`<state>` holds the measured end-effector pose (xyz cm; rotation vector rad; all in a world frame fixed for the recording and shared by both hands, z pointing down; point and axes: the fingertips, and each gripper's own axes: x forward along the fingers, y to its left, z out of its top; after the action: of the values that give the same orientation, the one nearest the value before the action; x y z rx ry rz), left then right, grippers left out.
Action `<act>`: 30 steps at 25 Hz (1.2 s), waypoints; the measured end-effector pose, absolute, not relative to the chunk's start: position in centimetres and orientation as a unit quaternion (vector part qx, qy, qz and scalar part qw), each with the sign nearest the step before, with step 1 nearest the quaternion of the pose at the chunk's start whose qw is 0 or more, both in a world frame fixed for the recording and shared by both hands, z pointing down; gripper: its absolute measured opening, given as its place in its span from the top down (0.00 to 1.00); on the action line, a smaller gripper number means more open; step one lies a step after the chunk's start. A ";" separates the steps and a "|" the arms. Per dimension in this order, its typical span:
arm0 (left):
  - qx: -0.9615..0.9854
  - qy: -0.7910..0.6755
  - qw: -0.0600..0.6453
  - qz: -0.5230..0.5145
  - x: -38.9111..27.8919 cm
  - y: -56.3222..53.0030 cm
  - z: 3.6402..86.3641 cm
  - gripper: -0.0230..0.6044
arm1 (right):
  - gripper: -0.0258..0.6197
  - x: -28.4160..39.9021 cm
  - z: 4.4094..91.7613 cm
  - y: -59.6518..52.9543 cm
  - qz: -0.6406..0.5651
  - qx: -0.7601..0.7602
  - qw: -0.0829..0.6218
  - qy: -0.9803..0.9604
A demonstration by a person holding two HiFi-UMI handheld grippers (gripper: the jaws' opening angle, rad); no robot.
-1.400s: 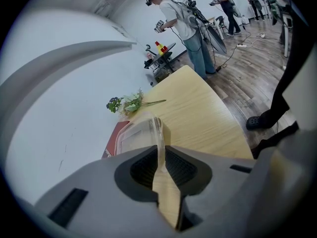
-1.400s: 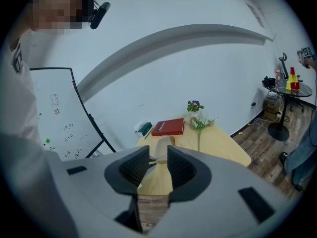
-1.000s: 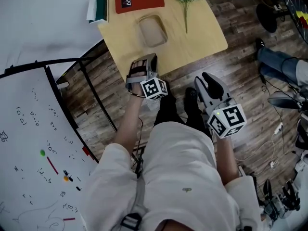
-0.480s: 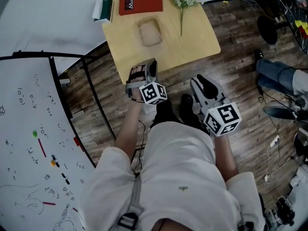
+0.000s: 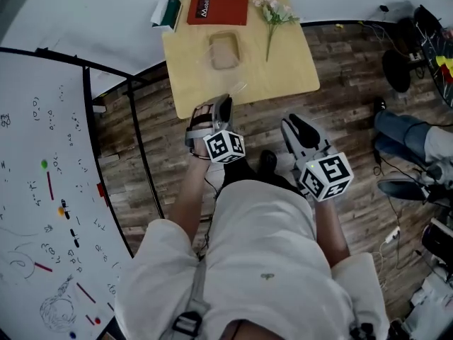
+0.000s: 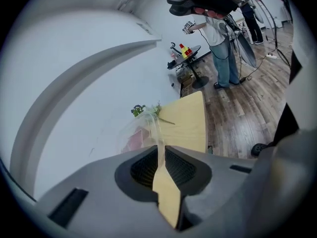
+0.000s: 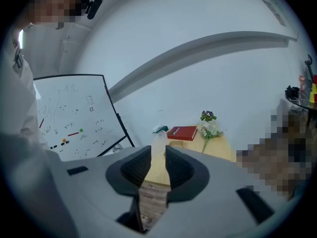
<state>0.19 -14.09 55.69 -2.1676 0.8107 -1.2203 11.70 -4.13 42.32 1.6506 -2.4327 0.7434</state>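
Observation:
My left gripper (image 5: 221, 103) (image 6: 161, 145) is shut on the rim of a clear plastic lid (image 6: 145, 126), which stands up from the jaws. It hangs over the wood floor just short of the light wooden table (image 5: 287, 66). On that table lies a clear plastic container (image 5: 224, 51), apart from both grippers. My right gripper (image 5: 292, 123) (image 7: 158, 150) is lower right of the left one, over the floor. Its jaws stand almost together with nothing between them.
A red book (image 5: 217, 8), a flower sprig (image 5: 272, 13) and a green-and-white item (image 5: 168, 13) lie at the table's far side by the white wall. A whiteboard on a stand (image 5: 42, 154) is at left. Another person (image 6: 218, 29) stands by a small round table (image 6: 187, 53).
The table has drawn farther from me and both grippers now hang over the floor. The left gripper view has tilted up, still with the lid in its jaws.

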 end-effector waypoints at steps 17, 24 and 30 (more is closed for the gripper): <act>-0.811 0.376 0.239 -0.380 2.9 -7.4 46.4 0.89 | 0.88 13.0 41.1 -1.2 0.212 0.491 0.042 -0.844; -0.812 0.396 0.235 -0.358 3.3 -4.8 43.8 0.89 | 0.89 12.4 40.7 -0.8 0.198 0.470 0.044 -0.859; -0.812 0.425 0.206 -0.343 2.4 -3.6 42.7 0.89 | 0.91 11.2 40.3 -1.0 0.178 0.449 0.052 -0.874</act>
<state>2.40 -3.57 42.66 -2.2618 1.1843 -0.9551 11.20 -1.04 40.31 1.3668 -2.6584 0.5411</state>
